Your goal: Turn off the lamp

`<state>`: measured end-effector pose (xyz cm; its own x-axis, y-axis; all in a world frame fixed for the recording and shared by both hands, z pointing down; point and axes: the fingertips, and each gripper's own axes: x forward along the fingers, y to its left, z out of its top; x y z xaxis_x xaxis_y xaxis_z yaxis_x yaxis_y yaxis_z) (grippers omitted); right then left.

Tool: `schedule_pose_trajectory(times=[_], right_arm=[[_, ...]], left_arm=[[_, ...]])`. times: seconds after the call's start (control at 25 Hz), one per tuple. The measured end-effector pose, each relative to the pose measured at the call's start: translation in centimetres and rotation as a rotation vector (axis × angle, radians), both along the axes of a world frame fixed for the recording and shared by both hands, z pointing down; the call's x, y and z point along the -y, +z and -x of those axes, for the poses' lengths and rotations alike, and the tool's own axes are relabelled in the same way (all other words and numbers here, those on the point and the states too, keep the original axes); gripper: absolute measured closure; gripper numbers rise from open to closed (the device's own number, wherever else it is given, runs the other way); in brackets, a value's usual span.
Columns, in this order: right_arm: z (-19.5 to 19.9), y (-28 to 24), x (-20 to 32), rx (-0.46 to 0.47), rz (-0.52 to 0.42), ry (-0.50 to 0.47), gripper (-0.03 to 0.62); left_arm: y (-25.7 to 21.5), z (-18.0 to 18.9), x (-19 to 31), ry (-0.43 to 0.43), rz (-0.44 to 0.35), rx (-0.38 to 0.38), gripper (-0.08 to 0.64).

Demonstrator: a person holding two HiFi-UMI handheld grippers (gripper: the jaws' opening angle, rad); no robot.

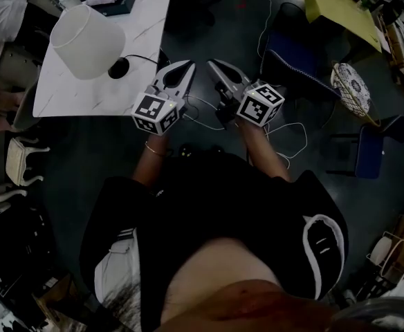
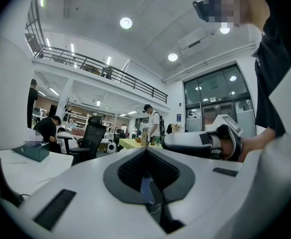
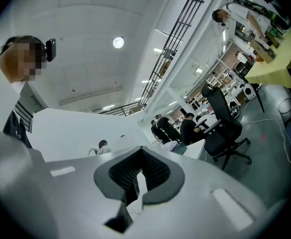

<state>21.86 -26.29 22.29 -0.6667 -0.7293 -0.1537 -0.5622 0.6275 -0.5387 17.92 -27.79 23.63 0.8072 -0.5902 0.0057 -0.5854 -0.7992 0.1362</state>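
Torso [image 1: 216, 206] in dark clothing is seen closest in the head view, with both grippers held just ahead of it, over the dark floor, short of the table [image 1: 147, 26].

Left gripper [image 1: 188, 66]: jaws shut tip to tip, nothing between them. Right gripper [image 1: 211, 63]: same, closed and empty. The tips are held near each other, pointing roughly level.

Lamp [image 1: 88, 40]: white shade, stood on the white table to the left of the left gripper, with its dark base [image 1: 119, 68] just beside the shade's lower edge. Whether it is lit cannot be told from these views. No switch is visible; it is probably on the base, under the shade, or along the cord [image 1: 145, 58].

Risks, as judged from here:
- The cord is run from the base toward the table's right edge, close to the left gripper. If it is snagged on the reach in, the lamp could be dragged or tipped.
- The shade looks light and top-heavy. If the base is prodded off-centre with closed jaws, the lamp is likely to be shoved rather than switched.
- If the switch is hidden under the shade, the shade could be knocked while it is probed for blind.
- Loose cables [image 1: 295, 133] are spread on the floor by the feet; a step toward the table could be caught on them.
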Motion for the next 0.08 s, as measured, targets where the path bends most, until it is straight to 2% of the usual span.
schedule_pose_trajectory(times=[0.08], right_arm=[[-0.37,-0.15,0.33,-0.002,-0.009,0.009,0.592]], left_arm=[[-0.21,-0.43,0.33,0.011,-0.014,-0.002,0.554]])
